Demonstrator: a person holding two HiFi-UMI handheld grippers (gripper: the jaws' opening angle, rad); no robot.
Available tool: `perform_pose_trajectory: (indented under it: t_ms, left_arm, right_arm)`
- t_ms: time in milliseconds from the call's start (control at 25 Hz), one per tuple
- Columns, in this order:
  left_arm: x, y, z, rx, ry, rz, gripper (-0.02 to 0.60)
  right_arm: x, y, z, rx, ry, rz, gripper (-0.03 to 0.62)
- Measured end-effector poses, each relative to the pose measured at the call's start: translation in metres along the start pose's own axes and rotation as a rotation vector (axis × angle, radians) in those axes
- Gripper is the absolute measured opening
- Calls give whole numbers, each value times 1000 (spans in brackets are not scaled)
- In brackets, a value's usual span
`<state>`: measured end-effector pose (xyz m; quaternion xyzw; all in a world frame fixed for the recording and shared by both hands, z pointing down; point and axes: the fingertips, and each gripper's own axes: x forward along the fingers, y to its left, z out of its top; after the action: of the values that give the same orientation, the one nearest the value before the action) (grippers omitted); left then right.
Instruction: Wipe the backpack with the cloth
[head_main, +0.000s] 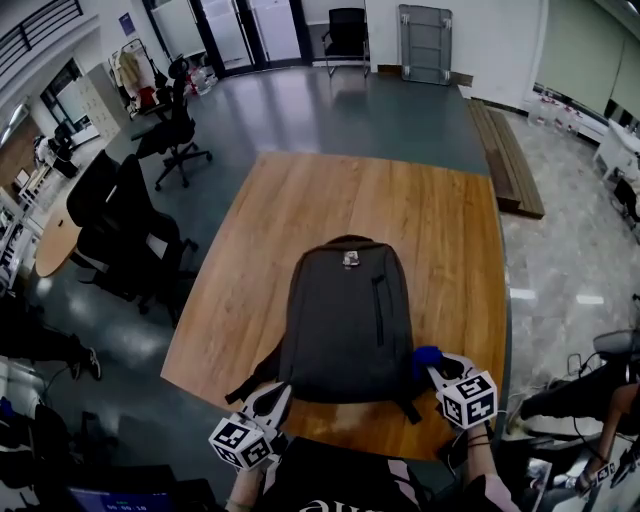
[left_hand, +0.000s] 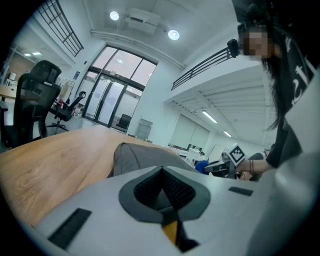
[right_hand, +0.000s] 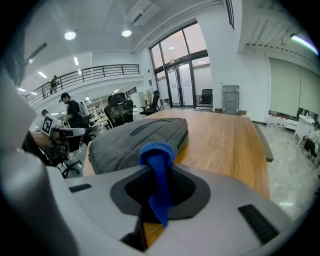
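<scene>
The right gripper's (right_hand: 159, 186) fingers are clamped on a blue cloth (right_hand: 157, 170). A rolled end of the cloth sticks out past the fingertips, and a strip hangs down between the pads. In the head view this gripper (head_main: 432, 368) holds the cloth (head_main: 426, 357) at the near right corner of the backpack (head_main: 345, 320), just over its edge.

The left gripper's (left_hand: 162, 175) fingers are drawn together at the tips, and nothing seems to be caught between them, though the dark pads make this hard to judge. It sits low at the backpack's near left corner (head_main: 272, 400), beside the loose straps.

The grey backpack lies flat on the wooden table (head_main: 400, 220), front side up. Its top handle points away from the person and its bottom edge is nearest them. From the right gripper view the backpack (right_hand: 135, 140) stretches ahead and to the left, with bare table on its right. Office chairs (head_main: 130, 220) stand on the floor off the table's left side.
</scene>
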<state>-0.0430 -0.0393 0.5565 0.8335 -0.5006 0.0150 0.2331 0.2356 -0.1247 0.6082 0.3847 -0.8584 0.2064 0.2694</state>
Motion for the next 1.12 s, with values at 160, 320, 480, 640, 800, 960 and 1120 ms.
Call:
perform_pose_trajectory:
  t_ms: [160,320,480,640,800,960,1120]
  left_arm:
    - [12,8,12,8,4,-36,-2]
    - [19,22,26,15,3,-49,-2]
    - [26,41,30,5,4,-44,-2]
    - [31,58,33,-11,5,-43,-2]
    - [40,72,35,-23,7,-46,-2]
    - [50,79,37,-23,13,-64,-2]
    - [59,88,41,-17,19,-74,-2]
  right_arm:
    - [19,-11,14,20,7,-10,55]
    - [40,-26,33,22,21,-29,55]
    - [65,-45,53,10,36,-46,55]
    - [90,-62,77,3,52,-53,55]
    - [116,-84,103,13,55,-67,55]
    - [143,-100,125,-6,79,-77,55]
    - [167,-115,147,-42,114,-83,55]
